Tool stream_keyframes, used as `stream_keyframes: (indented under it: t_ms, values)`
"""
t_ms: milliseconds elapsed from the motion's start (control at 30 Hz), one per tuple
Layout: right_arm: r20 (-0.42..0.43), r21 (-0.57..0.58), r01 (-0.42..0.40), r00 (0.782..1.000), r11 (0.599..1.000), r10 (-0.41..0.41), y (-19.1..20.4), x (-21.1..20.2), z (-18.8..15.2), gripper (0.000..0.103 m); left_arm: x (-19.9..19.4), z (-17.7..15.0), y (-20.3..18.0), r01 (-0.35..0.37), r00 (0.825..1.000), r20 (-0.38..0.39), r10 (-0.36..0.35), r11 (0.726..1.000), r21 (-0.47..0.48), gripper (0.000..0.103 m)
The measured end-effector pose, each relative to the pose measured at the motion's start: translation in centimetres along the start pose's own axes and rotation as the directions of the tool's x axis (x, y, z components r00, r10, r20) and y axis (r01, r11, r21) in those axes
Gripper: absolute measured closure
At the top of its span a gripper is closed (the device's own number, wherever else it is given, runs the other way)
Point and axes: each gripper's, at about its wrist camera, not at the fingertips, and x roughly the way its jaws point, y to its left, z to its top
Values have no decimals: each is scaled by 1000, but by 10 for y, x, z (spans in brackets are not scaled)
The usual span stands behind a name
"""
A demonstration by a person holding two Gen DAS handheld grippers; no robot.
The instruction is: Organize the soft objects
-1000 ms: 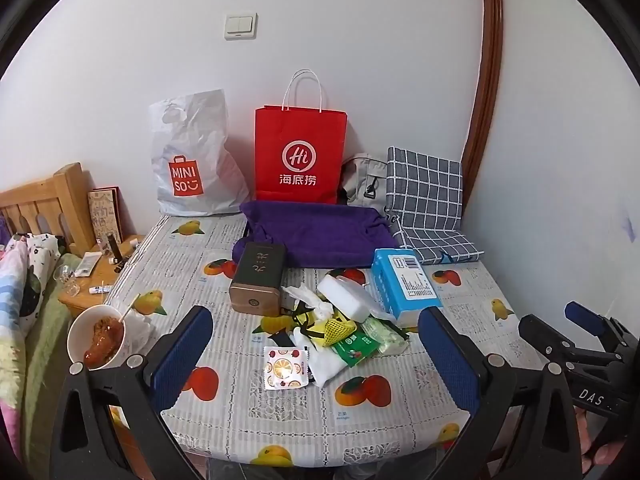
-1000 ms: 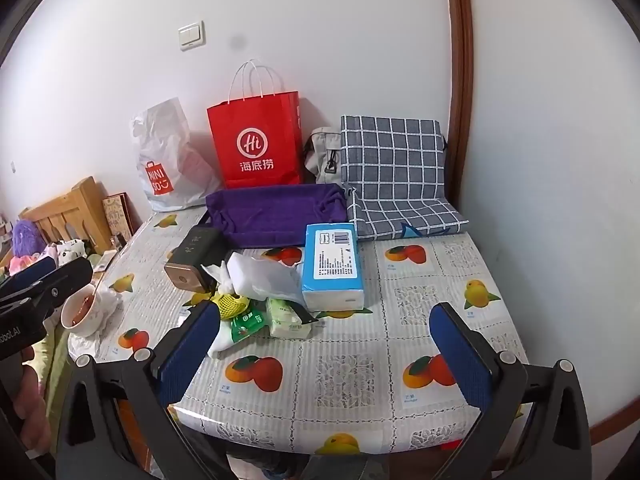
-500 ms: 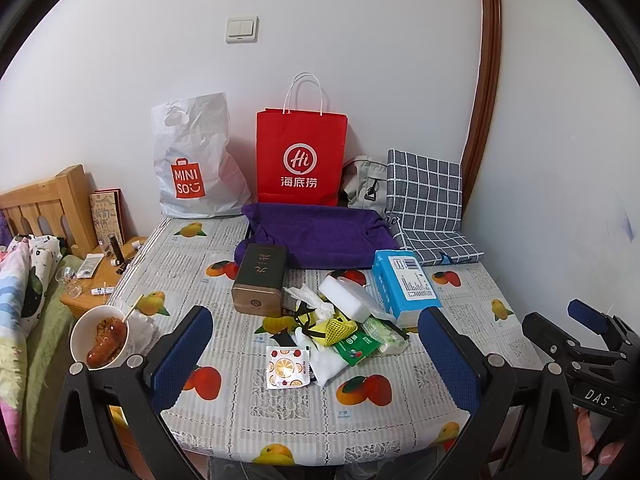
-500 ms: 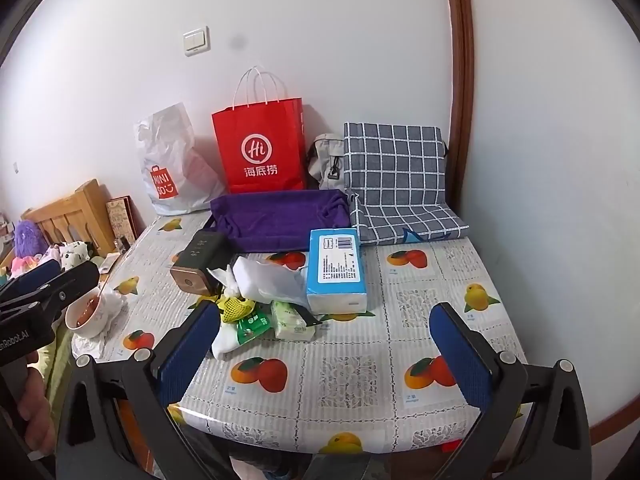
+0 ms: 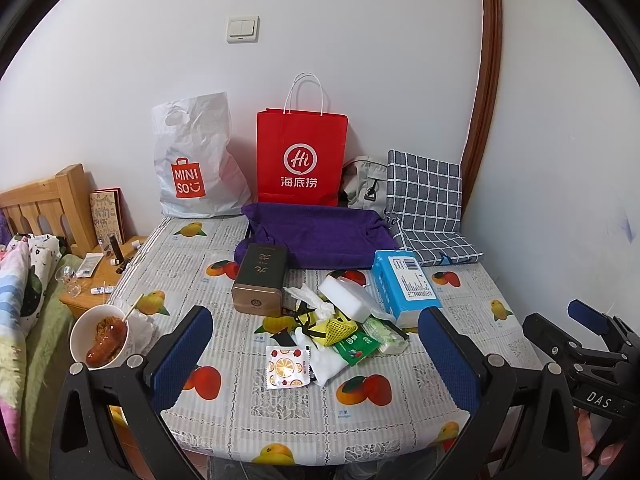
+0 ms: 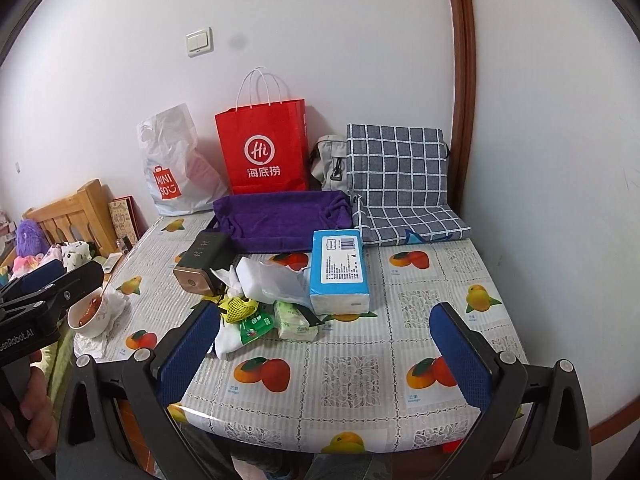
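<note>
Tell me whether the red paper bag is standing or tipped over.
Standing. The red paper bag sits upright against the wall behind the purple cloth, its white handles pointing up and its logo reading level.

desk cloth (image 5: 188,268): white lace print with orange and yellow fruit
paper bag (image 5: 302,156): red, white logo and handles
plastic bag (image 5: 192,160): white, orange mark
towel (image 5: 320,232): purple
cushion (image 5: 424,188): grey-blue, white grid
tissue pack (image 6: 339,268): light blue and white
tin (image 5: 262,280): dark green, bronze end
fingers (image 6: 460,356): blue pads, black frame
</note>
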Motion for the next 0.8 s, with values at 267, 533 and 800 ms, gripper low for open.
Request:
stream_keyframes:
  t_ms: [267,533,800]
  values:
    - [3,-4,-3,1000,1000,3,1,-1,0,0,-1,-1,1,-1,1000,1,1,1000,1,0]
    - [4,-7,-4,1000,1000,4,3,-2,0,0,-3,1,2,1,1000,2,-1,1000,1,0]
    - [6,-11,-5,1000,1000,5,5,-3,1,0,-3,1,2,1,1000,3,-1,1000,1,0]
